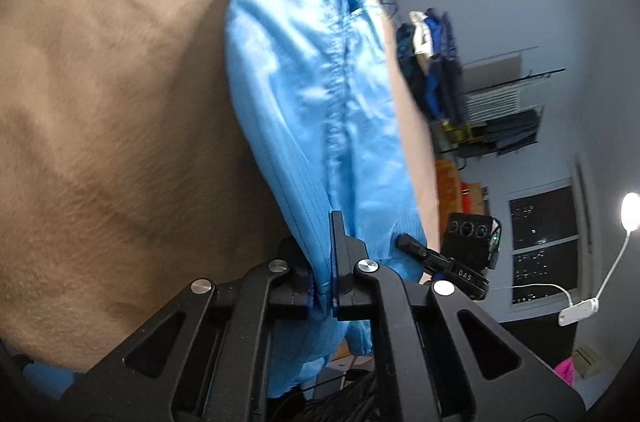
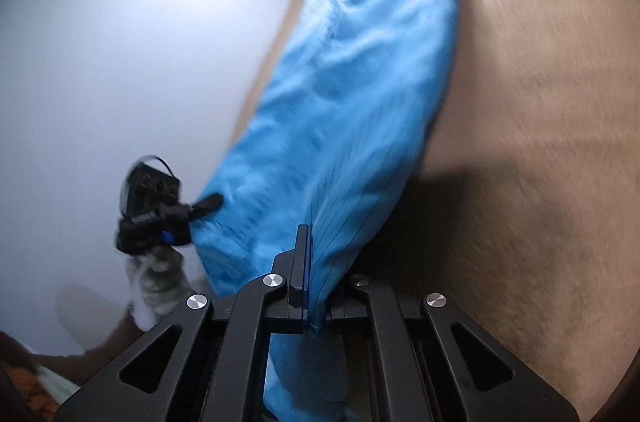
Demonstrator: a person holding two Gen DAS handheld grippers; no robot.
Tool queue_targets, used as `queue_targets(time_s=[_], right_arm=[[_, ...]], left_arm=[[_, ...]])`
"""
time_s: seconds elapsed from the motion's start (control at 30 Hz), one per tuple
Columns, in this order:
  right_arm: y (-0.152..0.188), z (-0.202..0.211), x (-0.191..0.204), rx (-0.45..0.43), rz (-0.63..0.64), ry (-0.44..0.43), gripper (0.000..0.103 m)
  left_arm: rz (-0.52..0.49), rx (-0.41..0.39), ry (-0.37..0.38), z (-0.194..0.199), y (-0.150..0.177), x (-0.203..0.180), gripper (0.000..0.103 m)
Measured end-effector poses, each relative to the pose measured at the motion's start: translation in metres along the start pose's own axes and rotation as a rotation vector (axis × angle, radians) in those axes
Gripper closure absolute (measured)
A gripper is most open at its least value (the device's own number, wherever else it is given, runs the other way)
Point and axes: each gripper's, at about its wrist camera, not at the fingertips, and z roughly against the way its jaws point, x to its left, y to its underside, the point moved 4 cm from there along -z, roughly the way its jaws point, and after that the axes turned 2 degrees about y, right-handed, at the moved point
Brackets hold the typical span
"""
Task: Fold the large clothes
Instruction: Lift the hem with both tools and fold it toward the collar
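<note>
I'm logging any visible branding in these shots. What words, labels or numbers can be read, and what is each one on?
"DAS": white letters on the body of the right gripper, seen in the left wrist view.
A pale label on the left gripper, seen in the right wrist view: too blurred to read.
The blue garment and the tan surface show no text.

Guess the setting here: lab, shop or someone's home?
Most likely a home, probably a bedroom. The blue garment lies on a tan plush surface like a bed cover or couch; clothes hang on a rack by the wall, and a dark window shows night outside.
</note>
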Motion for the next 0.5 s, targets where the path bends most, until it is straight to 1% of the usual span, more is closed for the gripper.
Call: queue_targets(time_s=[0.13,0.23,0.3,0.37,0.5], right_arm=[[-0.01,0.01,0.001,-0.068,-0.025,-0.051,0.1],[-0.016,0.012,0.002,-0.098,-0.02,-0.057,0.1],[-0.022,0.013,0.003,-0.112,-0.012,-0.051,0.1],[-0.032,0.016,0.004,-0.127,0.003,-0.039,0.1],[-0.066,0.02,0.008,-0.168,0.022,0.006,0.1]], left_arm=[[0.027,-0.011,0.061,0.003,-0.011,-0.006,0.101],[0.042,-0.027,0.082,0.005,-0.022,-0.011,0.101],[0.046,-0.039,0.086,0.006,-0.032,-0.014,0.101],[0.043,-0.062,0.075,0.007,-0.048,-0.02,0.101],[0.007,-0.106,0.06,0.011,-0.079,-0.032,0.101]])
